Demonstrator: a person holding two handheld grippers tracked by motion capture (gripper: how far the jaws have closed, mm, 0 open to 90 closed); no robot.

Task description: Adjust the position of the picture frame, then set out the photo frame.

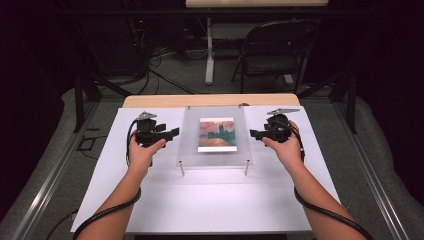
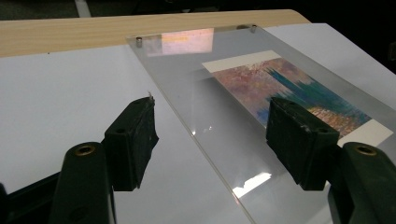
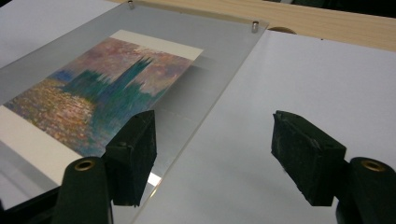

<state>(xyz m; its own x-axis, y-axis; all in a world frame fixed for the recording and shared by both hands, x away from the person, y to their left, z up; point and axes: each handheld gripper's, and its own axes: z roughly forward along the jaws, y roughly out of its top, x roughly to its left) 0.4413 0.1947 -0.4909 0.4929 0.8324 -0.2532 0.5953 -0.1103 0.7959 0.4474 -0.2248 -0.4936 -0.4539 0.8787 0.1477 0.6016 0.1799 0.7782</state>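
Note:
A clear acrylic panel [image 1: 216, 116] stands on short metal posts [image 1: 182, 169] over the white mat, with a painted picture [image 1: 217, 134] lying under it. My left gripper [image 1: 175, 132] hovers off the panel's left edge, jaws open, pointing right at it. In the left gripper view the panel's edge [image 2: 196, 130] runs between the two open pads [image 2: 133, 140]. My right gripper [image 1: 253, 133] hovers at the panel's right edge, open too. Seen in the right gripper view, its left pad [image 3: 135, 149] is over the panel [image 3: 219, 60] and the right pad over bare mat.
The white mat [image 1: 210, 200] covers most of the wooden table [image 1: 160, 100]. Beyond the table stand a folding chair [image 1: 272, 50] and a desk leg [image 1: 210, 50] with cables on the floor. Dark rails flank both sides.

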